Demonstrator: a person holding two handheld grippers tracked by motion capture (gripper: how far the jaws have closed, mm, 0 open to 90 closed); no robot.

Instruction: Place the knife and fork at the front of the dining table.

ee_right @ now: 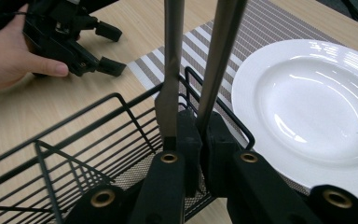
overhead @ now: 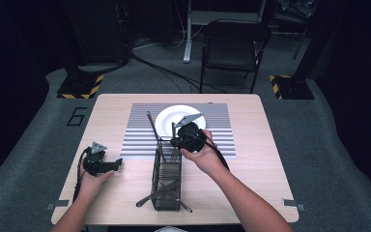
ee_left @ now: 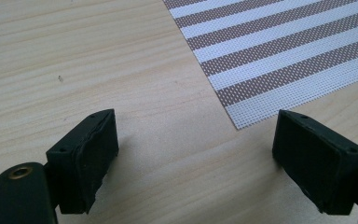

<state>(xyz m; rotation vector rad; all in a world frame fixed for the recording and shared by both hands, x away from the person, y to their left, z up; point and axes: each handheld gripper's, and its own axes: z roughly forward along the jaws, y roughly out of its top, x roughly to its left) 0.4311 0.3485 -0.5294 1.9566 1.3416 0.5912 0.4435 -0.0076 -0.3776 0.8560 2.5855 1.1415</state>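
Wooden table [overhead: 125,193], right hand-held gripper [ee_right: 196,133] clamping utensil handle [ee_right: 216,56], left hand-held gripper [ee_left: 196,158] resting, jaws apart.

The table [overhead: 125,193] carries a striped mat [overhead: 222,125] on its far middle part, and a plate [overhead: 171,121] lies on that mat, toward its left half. A wire basket [overhead: 166,181] stands near of the plate, reaching from the mat's near edge toward the table's near edge. Utensils [overhead: 159,193] lie in the basket's near end, their handles sticking out over its sides. The right gripper [overhead: 183,137] sits over the basket's far end, just near of the plate, with two utensil handles [ee_right: 214,56] between its jaws. The left gripper [overhead: 113,164] rests on bare tabletop left of the basket, just off the mat's near left corner. A chair [overhead: 234,46] stands on the floor beyond the table's far edge.
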